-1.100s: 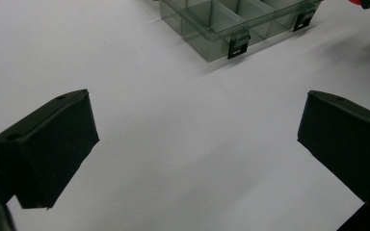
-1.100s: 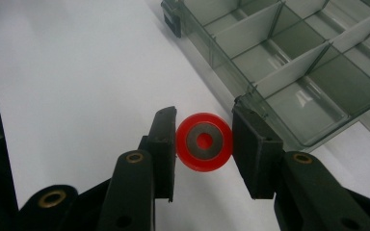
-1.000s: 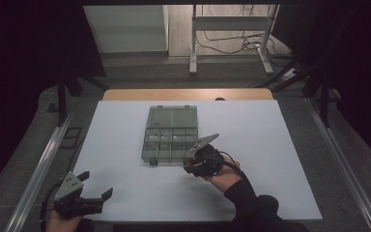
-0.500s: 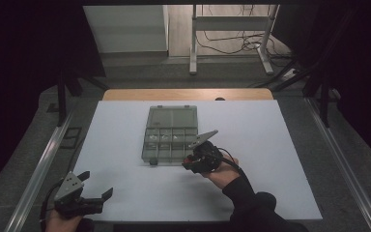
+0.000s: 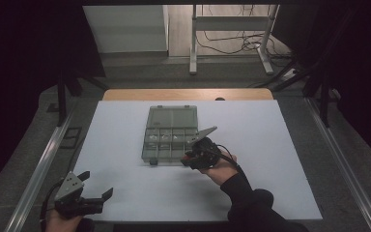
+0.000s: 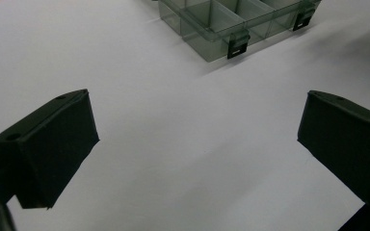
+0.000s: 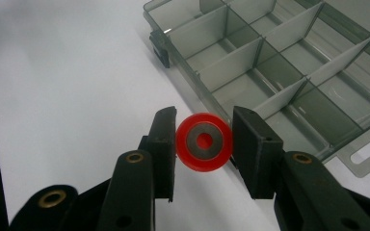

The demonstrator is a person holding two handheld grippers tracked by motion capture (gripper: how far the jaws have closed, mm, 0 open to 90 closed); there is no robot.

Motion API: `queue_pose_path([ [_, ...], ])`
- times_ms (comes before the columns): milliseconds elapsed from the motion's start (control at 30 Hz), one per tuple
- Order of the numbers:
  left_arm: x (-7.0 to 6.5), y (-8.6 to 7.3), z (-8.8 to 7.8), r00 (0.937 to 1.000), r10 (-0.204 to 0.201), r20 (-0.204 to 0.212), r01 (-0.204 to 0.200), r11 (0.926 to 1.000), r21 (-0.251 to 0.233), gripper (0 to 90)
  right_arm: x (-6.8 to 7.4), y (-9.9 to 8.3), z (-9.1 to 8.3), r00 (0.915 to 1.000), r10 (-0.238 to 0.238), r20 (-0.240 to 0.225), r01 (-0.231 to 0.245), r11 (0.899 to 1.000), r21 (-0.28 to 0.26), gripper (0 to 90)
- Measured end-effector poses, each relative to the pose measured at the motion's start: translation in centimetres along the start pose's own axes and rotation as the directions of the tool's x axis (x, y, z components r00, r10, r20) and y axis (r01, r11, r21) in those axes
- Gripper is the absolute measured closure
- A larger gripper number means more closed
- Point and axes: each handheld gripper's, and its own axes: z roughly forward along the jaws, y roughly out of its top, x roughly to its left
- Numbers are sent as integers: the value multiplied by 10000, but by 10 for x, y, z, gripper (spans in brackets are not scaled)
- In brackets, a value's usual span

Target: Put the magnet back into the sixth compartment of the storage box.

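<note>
So the right gripper (image 7: 204,142) pinches a red wheel (image 7: 204,142) by the organizer box (image 5: 170,133) edge; left gripper (image 5: 98,188) gapes empty (bare mat (image 5: 270,145) all around).

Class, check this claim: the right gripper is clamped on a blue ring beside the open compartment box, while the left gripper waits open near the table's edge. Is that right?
One detail is wrong: the ring is red, not blue, as the right gripper view shows. The right gripper does clamp it beside the open compartment box, and the left gripper waits open.
</note>
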Motion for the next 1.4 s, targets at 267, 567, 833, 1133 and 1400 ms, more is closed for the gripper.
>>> queue_pose_path([
  [267,0,0,0,10000,10,-1,-10,10000,1,8,-1,6,3,10000,26,10,-25,10000,-49,625],
  [567,0,0,0,10000,19,1,-19,10000,-4,8,-4,12,8,10000,-10,57,10,10000,-88,624],
  [833,0,0,0,10000,25,6,-25,10000,0,8,-7,15,13,9999,25,127,-25,10000,-51,625],
  [1133,0,0,0,10000,18,15,-18,10000,4,8,-8,21,18,9999,-4,163,4,10000,9,625],
  [1400,0,0,0,10000,17,21,-17,10000,4,8,-9,25,24,9998,22,189,-23,10000,57,625],
])
